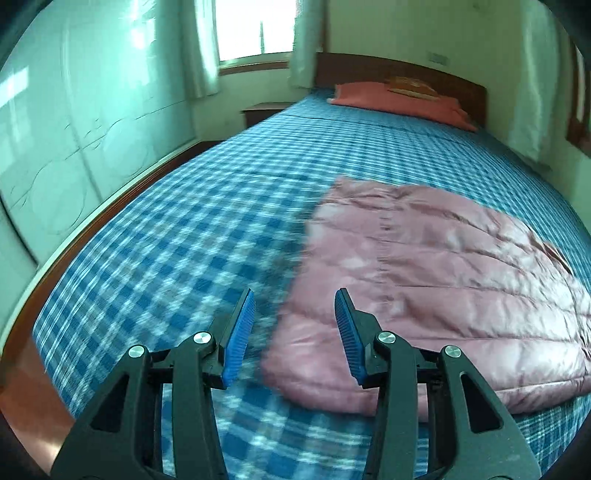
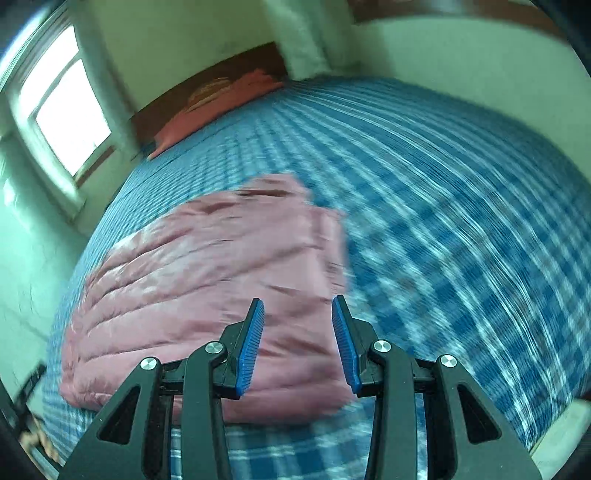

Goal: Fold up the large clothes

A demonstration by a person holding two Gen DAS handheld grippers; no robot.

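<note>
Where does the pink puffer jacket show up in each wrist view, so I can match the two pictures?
Left wrist: pink puffer jacket lies lower right on the checked bedsheet.
Right wrist: the jacket lies lower left, behind the left finger.
Shared landmark: the red pillow at the headboard.

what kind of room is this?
A bedroom, most likely in a home: a bed with a blue checked sheet, a wooden headboard with a red pillow, and a curtained window. A pink padded jacket lies on it.
</note>
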